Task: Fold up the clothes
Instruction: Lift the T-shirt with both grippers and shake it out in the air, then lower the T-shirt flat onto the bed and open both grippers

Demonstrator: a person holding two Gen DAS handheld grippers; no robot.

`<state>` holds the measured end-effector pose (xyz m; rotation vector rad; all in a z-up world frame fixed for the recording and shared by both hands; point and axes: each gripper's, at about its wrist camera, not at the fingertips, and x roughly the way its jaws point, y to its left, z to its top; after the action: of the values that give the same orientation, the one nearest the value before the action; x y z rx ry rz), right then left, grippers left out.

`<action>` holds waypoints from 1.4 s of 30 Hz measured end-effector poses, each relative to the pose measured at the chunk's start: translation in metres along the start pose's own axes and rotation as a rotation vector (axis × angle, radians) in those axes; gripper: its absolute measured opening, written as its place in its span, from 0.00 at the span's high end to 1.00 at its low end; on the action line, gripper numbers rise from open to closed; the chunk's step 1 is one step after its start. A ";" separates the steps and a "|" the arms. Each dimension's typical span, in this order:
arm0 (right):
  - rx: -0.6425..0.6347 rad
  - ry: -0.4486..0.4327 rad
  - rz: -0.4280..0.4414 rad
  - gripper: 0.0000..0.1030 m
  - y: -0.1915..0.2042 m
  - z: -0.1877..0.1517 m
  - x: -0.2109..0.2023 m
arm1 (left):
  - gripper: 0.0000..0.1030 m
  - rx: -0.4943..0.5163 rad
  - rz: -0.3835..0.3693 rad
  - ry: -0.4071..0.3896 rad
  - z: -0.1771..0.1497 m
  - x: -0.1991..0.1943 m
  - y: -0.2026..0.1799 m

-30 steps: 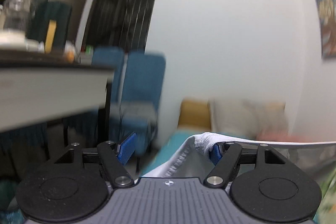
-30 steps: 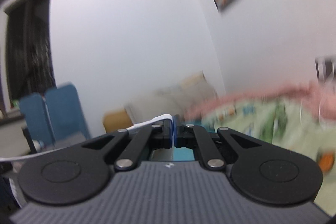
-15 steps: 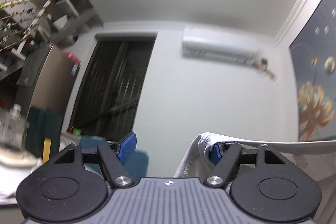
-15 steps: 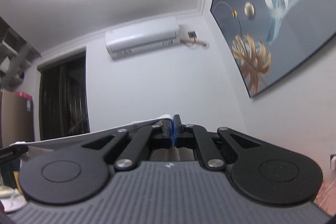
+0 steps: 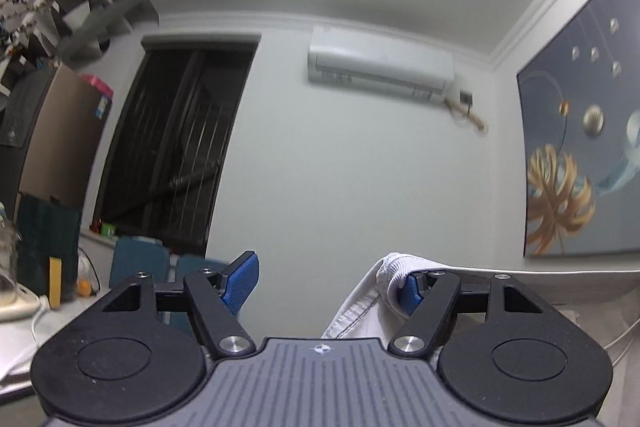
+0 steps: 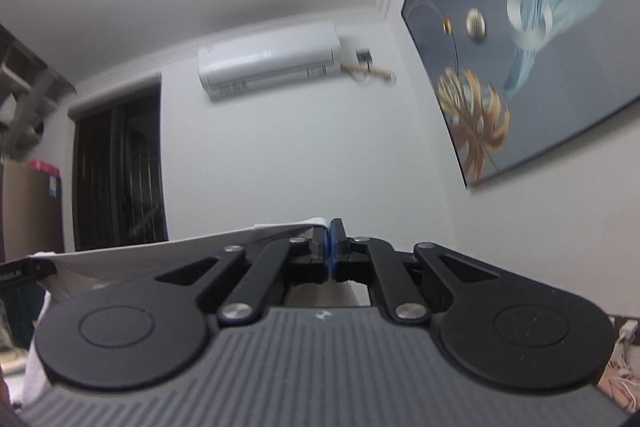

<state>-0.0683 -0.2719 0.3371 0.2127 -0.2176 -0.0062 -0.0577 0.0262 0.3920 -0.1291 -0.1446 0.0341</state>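
Observation:
A white garment (image 5: 362, 307) hangs stretched between my two grippers, both raised and pointing up at the far wall. My left gripper (image 5: 326, 279) has its jaws wide apart; the ribbed hem (image 5: 394, 267) is draped and hooked over the right blue fingertip (image 5: 410, 293), while the left blue fingertip (image 5: 240, 277) is bare. My right gripper (image 6: 330, 253) is shut on the garment's hem (image 6: 288, 229), and the taut cloth edge (image 6: 152, 251) runs left from it. The rest of the garment hangs below, out of sight.
An air conditioner (image 5: 380, 67) hangs on the far wall, a dark barred window (image 5: 172, 147) to its left, a large painting (image 6: 520, 47) on the right wall. Blue chairs (image 5: 136, 263) and a cluttered table edge (image 5: 24, 311) lie lower left.
Both grippers have swung upward with the garment, from facing the bed and chairs to facing the upper wall and ceiling. Grips look unchanged.

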 end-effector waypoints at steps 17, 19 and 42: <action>-0.108 0.270 -0.167 0.96 -0.051 -0.245 0.330 | 0.24 0.027 0.060 0.348 -0.290 0.413 0.003; -0.096 0.350 -0.174 0.96 -0.065 -0.298 0.374 | 0.24 0.037 0.061 0.430 -0.350 0.462 0.007; 0.065 0.958 -0.043 0.23 -0.152 -0.559 0.505 | 0.00 0.125 -0.062 1.045 -0.639 0.601 0.045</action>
<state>0.5475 -0.3183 -0.1204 0.2636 0.7419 0.0598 0.6284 0.0164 -0.1559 -0.0053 0.8958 -0.0878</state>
